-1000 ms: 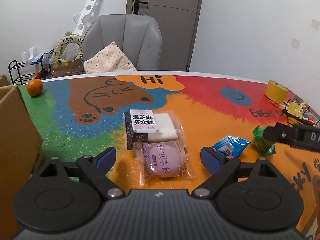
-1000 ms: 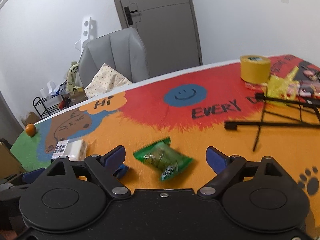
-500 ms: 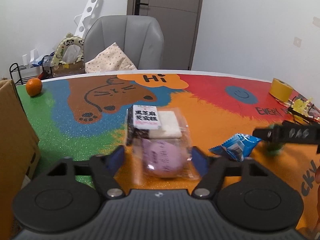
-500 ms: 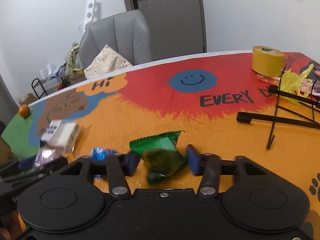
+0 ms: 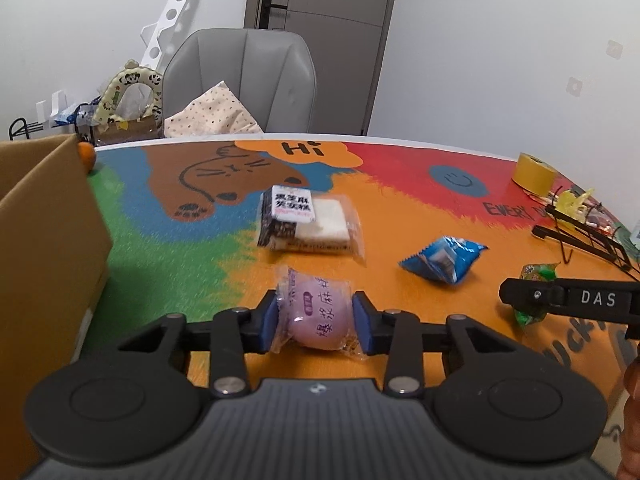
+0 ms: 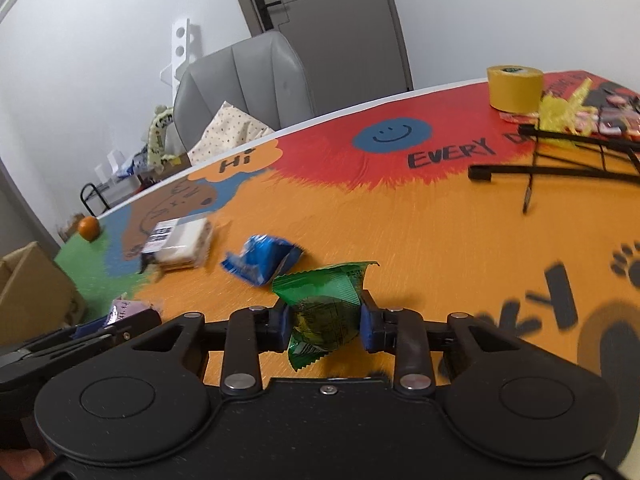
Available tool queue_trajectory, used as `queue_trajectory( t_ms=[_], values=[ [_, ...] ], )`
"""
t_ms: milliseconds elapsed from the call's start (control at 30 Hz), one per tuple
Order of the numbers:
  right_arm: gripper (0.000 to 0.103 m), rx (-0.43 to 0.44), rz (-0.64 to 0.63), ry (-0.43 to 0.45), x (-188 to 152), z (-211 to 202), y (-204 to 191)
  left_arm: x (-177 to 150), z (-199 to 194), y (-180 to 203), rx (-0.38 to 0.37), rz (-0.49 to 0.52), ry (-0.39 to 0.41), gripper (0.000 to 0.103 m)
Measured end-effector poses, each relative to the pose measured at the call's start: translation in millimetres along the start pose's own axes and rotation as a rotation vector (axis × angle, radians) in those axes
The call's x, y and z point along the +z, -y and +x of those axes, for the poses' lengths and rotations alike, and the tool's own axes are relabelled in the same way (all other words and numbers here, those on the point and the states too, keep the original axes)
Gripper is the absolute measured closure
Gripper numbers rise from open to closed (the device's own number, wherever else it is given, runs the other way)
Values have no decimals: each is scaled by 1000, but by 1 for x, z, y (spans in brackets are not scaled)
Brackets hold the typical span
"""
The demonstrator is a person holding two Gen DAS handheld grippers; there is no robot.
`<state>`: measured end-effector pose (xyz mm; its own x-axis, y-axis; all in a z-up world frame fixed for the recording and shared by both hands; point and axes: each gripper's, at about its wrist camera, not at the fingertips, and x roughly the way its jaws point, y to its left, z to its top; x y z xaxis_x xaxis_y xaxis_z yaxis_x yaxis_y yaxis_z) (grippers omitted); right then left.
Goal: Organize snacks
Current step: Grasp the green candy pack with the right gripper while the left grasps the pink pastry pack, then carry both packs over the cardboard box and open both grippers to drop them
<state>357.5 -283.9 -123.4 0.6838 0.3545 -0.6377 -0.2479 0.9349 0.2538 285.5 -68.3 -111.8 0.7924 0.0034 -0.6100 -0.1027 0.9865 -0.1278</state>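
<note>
My left gripper [image 5: 316, 322] is closing, and its blue pads press both sides of a purple bun in a clear wrapper [image 5: 318, 318] low over the colourful table mat. My right gripper [image 6: 324, 320] is closing too, its pads squeezing a green snack packet [image 6: 326, 304]. A black-and-white cake pack [image 5: 304, 218] and a blue snack packet [image 5: 442, 258] lie loose on the mat between the two grippers. In the left wrist view the right gripper's finger [image 5: 568, 300] shows at the right with the green packet [image 5: 534, 294] behind it. A cardboard box [image 5: 44, 248] stands at the left.
A mandarin [image 6: 88, 227] sits at the mat's far left corner. A yellow tape roll [image 6: 514, 88], yellow wrappers and a black wire rack [image 6: 552, 164] crowd the right side. A grey chair [image 5: 240, 80] with a cushion stands behind the table.
Both grippers went from wide open to closed onto their snacks: the left onto the purple bun, the right onto the green packet. Both hands shifted across the table.
</note>
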Motion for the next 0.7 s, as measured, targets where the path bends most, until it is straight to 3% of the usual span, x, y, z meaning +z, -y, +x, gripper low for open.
queue_trajectory(
  t_ms=[700],
  values=[
    [73, 89, 58, 90, -34, -72, -46, -7, -92, -20, -59, -6, 86, 65]
  ],
)
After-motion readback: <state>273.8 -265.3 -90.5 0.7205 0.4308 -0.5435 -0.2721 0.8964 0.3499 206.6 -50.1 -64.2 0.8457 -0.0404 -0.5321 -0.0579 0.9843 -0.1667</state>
